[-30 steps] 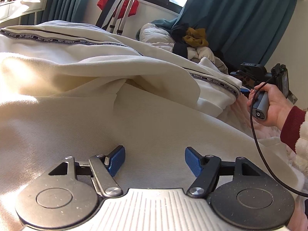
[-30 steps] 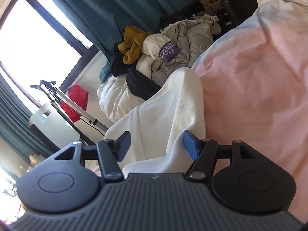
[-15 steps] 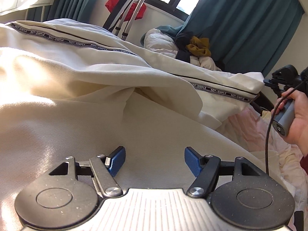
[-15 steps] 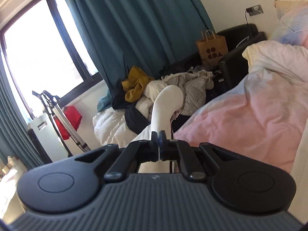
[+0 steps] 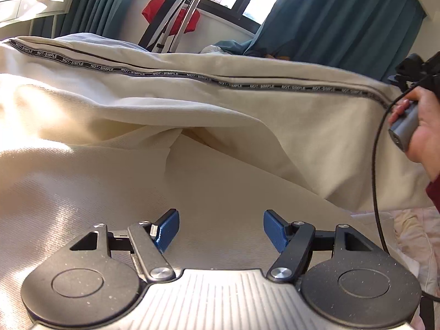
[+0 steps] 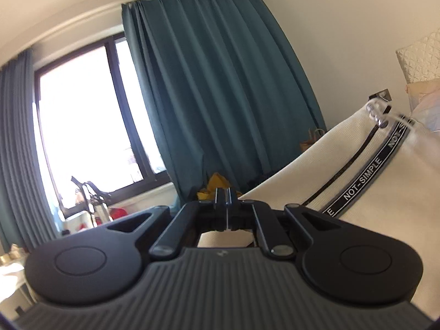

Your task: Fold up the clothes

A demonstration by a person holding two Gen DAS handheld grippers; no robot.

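Fabric (image 6: 357, 192) hides right gripper (image 6: 227, 206) grip point.

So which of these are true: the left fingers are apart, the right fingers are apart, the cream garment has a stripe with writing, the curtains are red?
1. The left gripper has its fingers apart. True; they sit open over the cream garment, holding nothing.
2. The right gripper has its fingers apart. False; they are pressed together on the garment's edge.
3. The garment carries a lettered stripe. True; it reads NOT-SIMPLE.
4. The curtains are red. False; they are teal.
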